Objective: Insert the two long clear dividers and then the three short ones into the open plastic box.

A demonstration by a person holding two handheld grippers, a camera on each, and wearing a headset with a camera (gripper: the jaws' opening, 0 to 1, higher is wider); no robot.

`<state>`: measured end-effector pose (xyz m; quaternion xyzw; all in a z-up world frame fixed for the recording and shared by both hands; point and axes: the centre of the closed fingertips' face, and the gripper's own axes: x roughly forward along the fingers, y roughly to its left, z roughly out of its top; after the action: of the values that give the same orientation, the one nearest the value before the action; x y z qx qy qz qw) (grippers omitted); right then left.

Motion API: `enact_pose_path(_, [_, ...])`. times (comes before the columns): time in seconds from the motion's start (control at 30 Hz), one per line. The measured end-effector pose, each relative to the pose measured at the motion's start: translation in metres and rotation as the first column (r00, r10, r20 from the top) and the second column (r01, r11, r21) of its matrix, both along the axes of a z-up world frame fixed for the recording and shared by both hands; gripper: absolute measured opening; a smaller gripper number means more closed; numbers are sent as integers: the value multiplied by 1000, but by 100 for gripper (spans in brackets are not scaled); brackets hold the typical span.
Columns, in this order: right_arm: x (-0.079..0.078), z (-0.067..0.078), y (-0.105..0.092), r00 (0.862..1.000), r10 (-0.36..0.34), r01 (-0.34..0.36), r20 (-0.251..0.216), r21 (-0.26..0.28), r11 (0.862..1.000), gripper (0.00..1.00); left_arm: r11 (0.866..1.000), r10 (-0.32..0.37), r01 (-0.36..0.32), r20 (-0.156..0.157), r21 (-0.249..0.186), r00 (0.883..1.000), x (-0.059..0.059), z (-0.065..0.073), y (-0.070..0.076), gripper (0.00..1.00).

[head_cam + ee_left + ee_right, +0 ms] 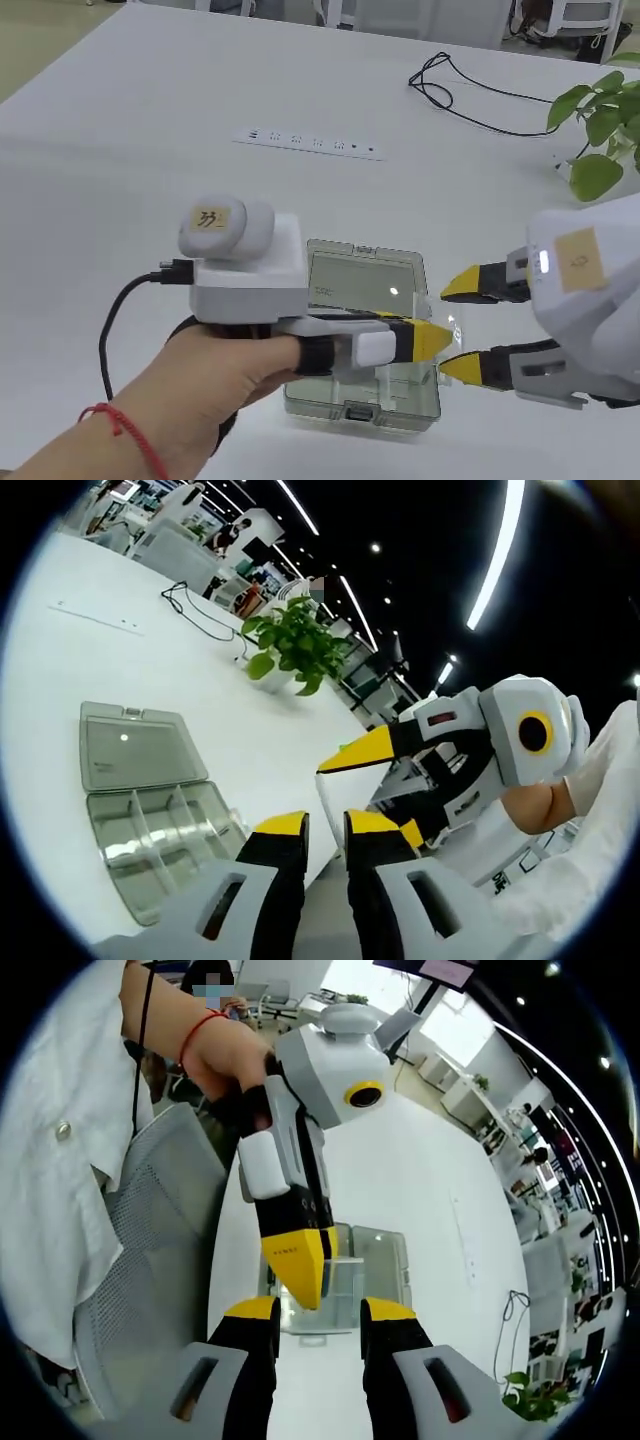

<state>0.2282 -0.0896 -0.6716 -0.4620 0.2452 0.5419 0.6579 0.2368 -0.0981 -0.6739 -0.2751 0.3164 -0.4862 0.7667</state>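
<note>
**Over the open box: 2 grippers nose to nose**

On the smooth white table (150, 120) sits 1 clear plastic box (400, 405). It is rectangular with rounded corners, and its hinged lid (362, 280) lies flat open on the far side. From the left gripper view, thin clear dividers (150, 825) stand in the tray and split it into compartments; they are too blurred to count.

1 bare hand (215, 375), with a red string at the wrist, holds the left gripper (435, 340). It has a white plastic body and 2 black jaws capped in yellow wedges. Those jaws are almost together with a thin slit between them, and nothing can be made out in the slit. The tips hang over the tray's right part; whether they touch it cannot be judged. The right gripper (460, 327) faces it from the right, its 2 yellow-tipped jaws spread wide and holding nothing. The left gripper's tips point into the gap between them.

Farther back lie 1 flat white power strip (305, 143) and 1 looped black cable (450, 85). 1 green leafy plant (600, 130) stands at the right edge.
</note>
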Motion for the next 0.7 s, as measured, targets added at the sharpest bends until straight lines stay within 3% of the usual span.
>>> enact_pose_path(0.2, [0, 1, 0, 1000, -2, 2, 4, -1, 1000, 33, 1000, -8, 8, -6, -12, 1000, -2, 2, -1, 2])
enact_pose_path(0.7, [-1, 2, 0, 1000, -2, 2, 15, -1, 1000, 33, 999, 7, -9, -43, -39, 999, -4, 5, -1, 0])
